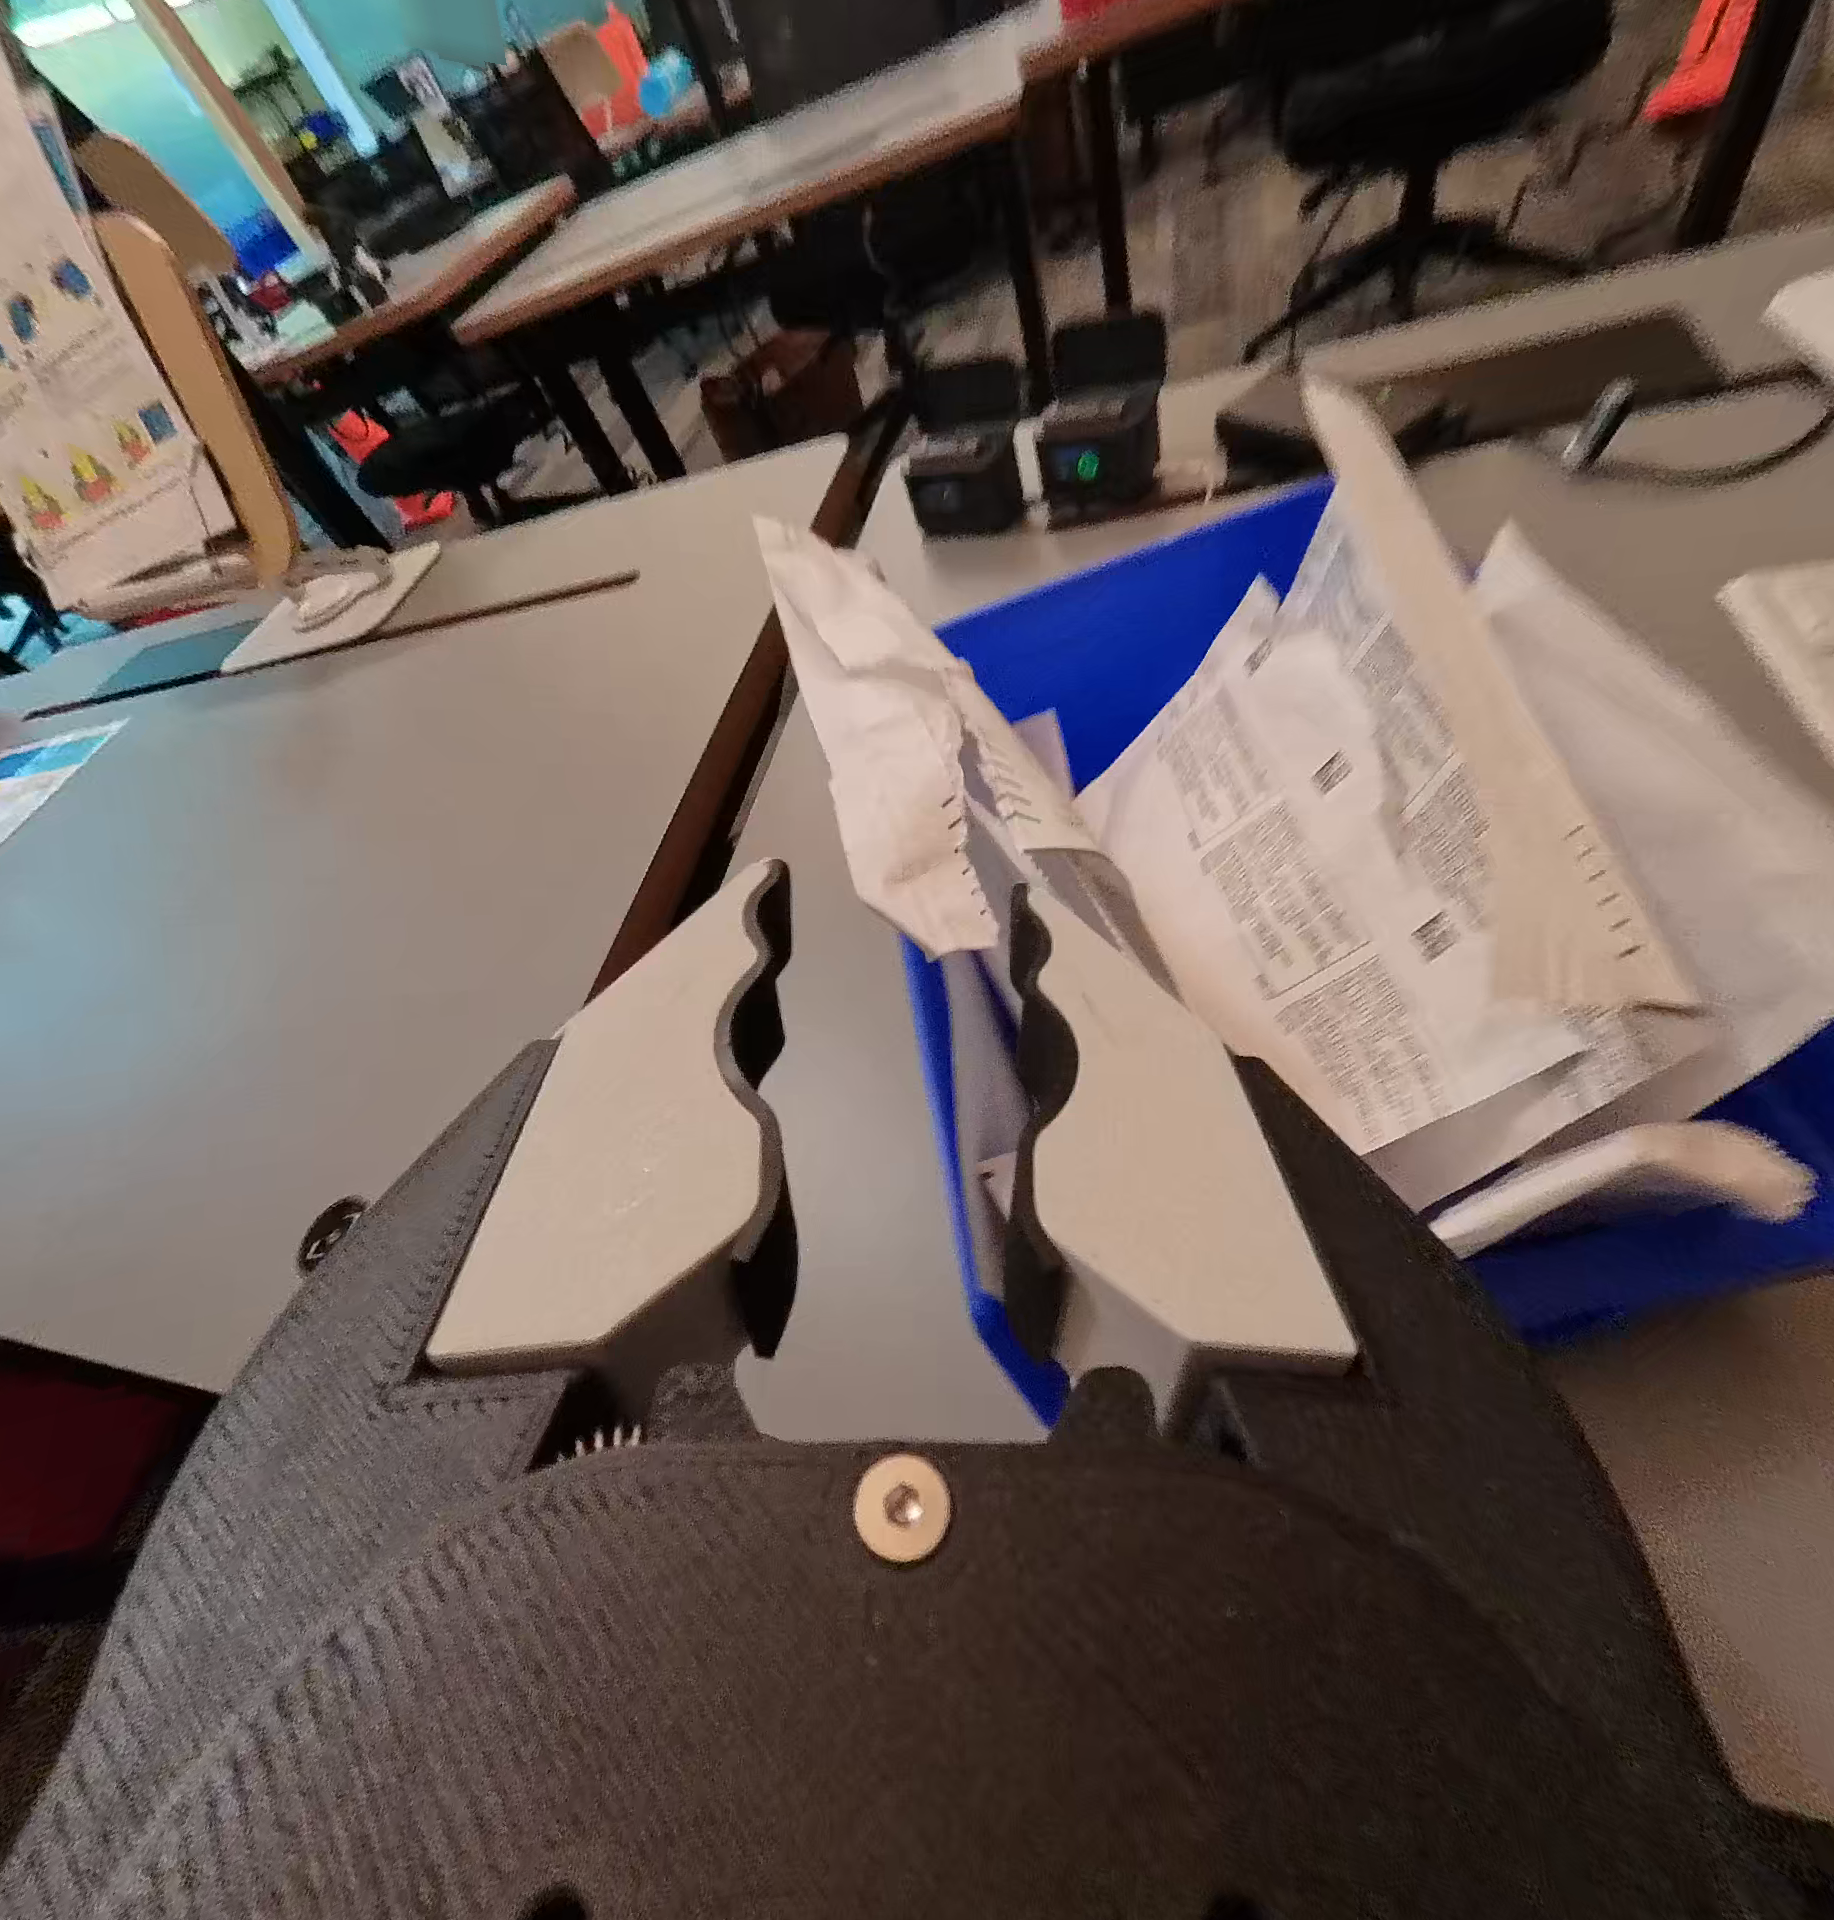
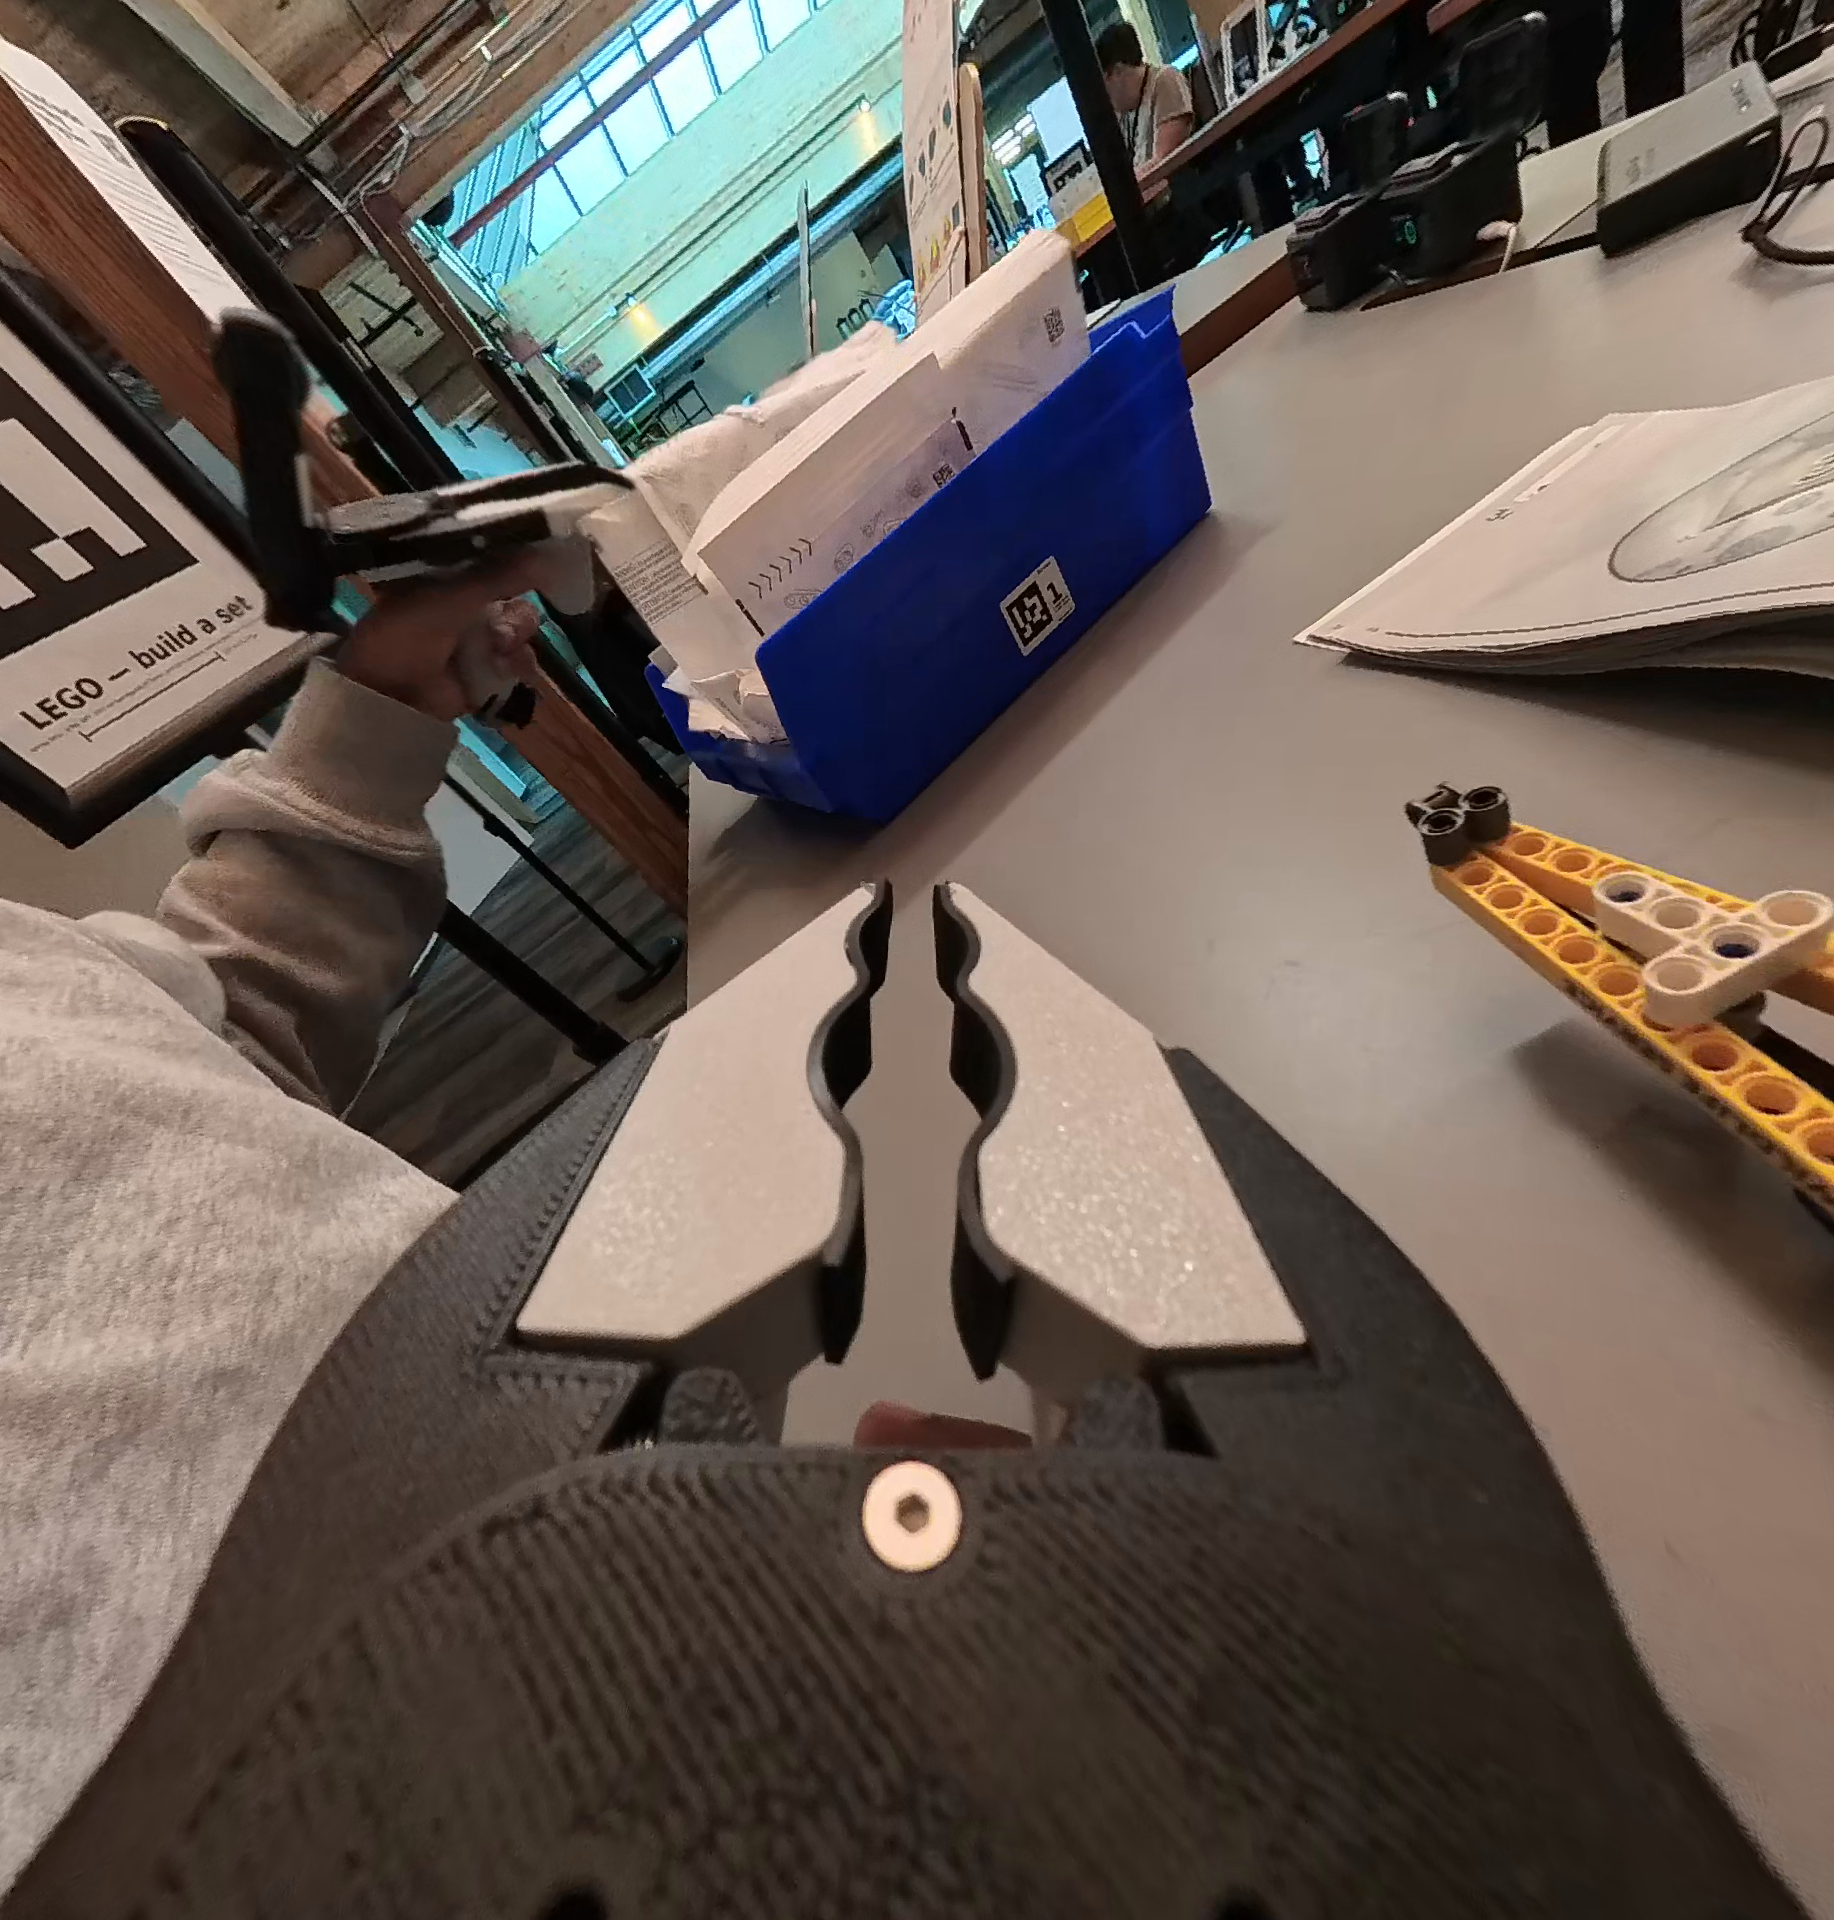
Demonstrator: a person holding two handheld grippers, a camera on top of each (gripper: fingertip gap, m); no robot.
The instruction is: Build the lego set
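On the grey counter (image 2: 1152, 935) there's a blue bin (image 2: 954, 613) stuffed with white paper bags and printed sheets. The left gripper (image 1: 897, 883) is up over the bin's near edge, fingers a moderate way apart, with a crumpled white paper bag (image 1: 882, 727) poking up right at the fingertips; can't honestly tell if it's pinched or just sitting behind them. The right gripper (image 2: 911, 896) is low over the counter, nearly closed with only a thin gap, nothing in it. The lego build (image 2: 1671, 956), yellow beams with a white T-piece and black connectors, lies off to its right, near an open instruction booklet (image 2: 1640, 540).
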